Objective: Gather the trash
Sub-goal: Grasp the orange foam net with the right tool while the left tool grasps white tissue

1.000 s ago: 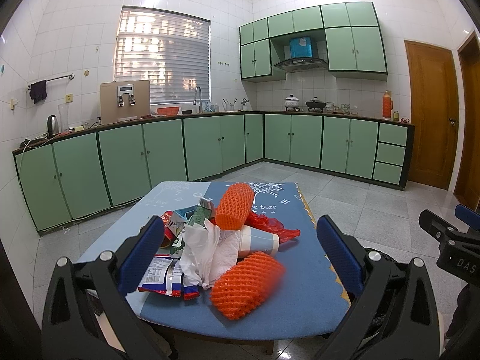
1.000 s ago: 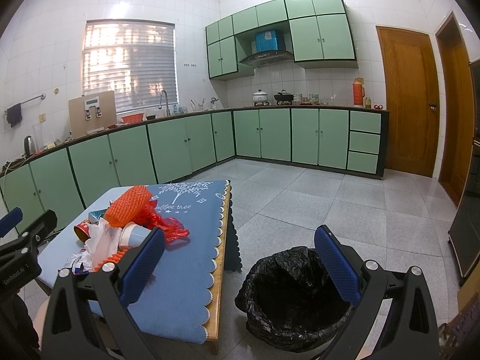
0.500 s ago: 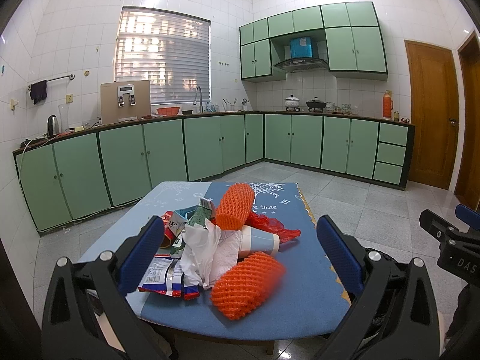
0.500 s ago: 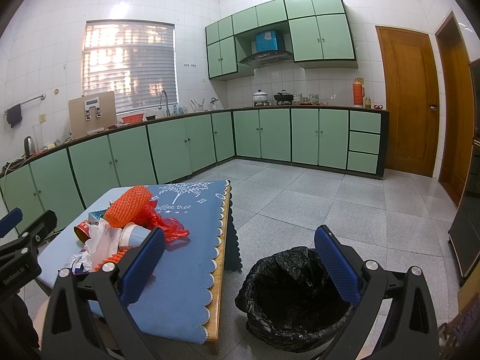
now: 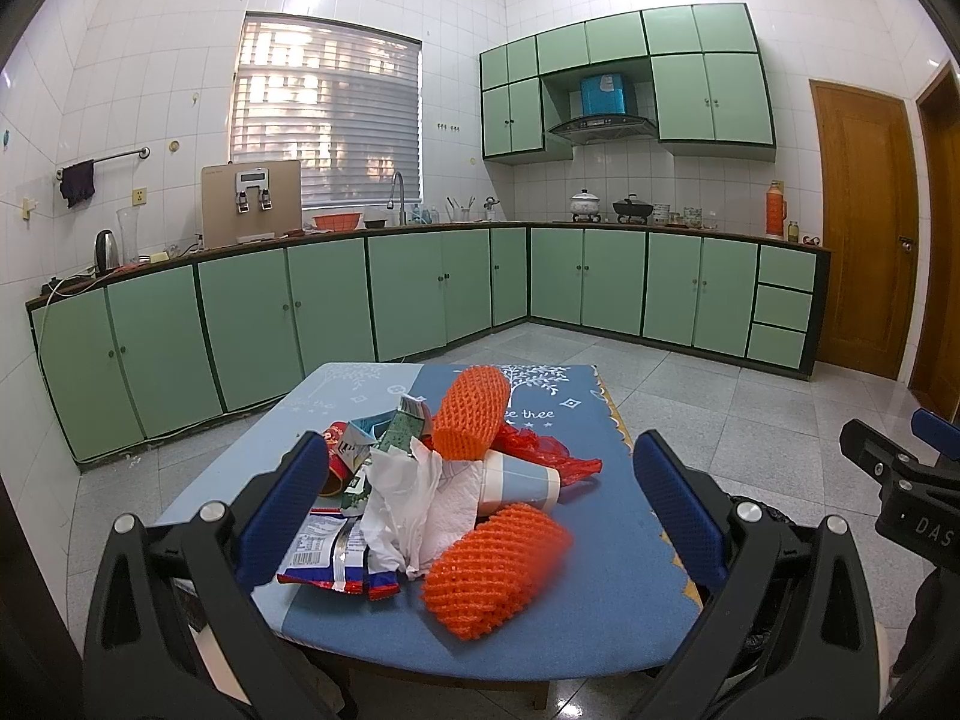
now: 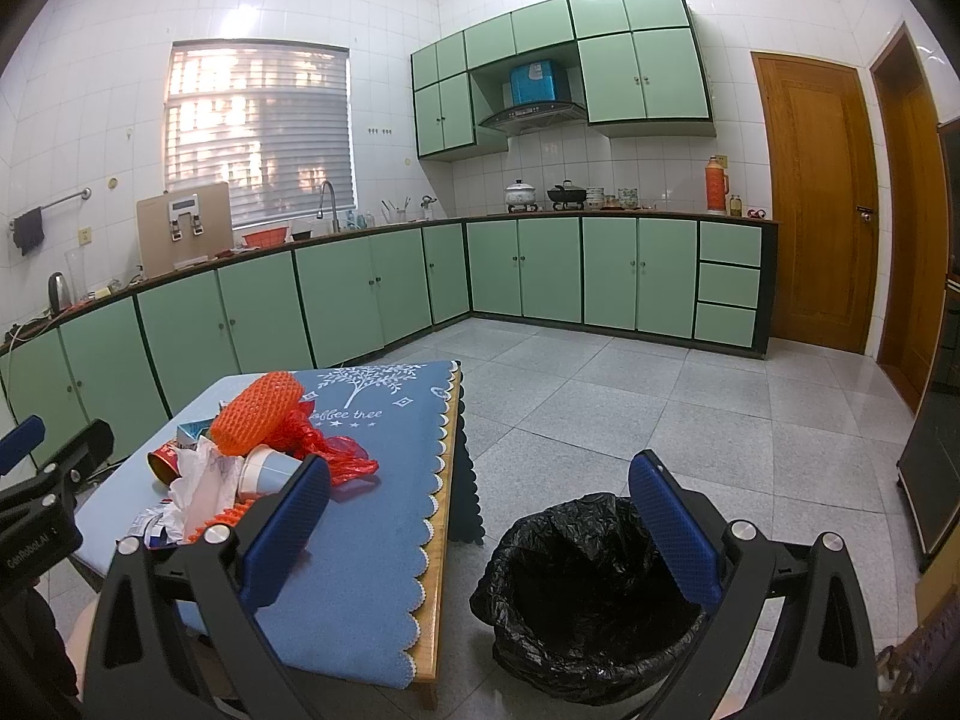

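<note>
A heap of trash lies on a low table with a blue cloth: two orange foam nets, white crumpled paper, a paper cup, a red plastic bag and snack wrappers. My left gripper is open and empty, held in front of the heap. My right gripper is open and empty, above the gap between the table and a bin lined with a black bag. The heap shows at left in the right wrist view.
The bin stands on the tiled floor right of the table. Green kitchen cabinets line the far walls. A wooden door is at the right. The other gripper shows at the right edge of the left wrist view.
</note>
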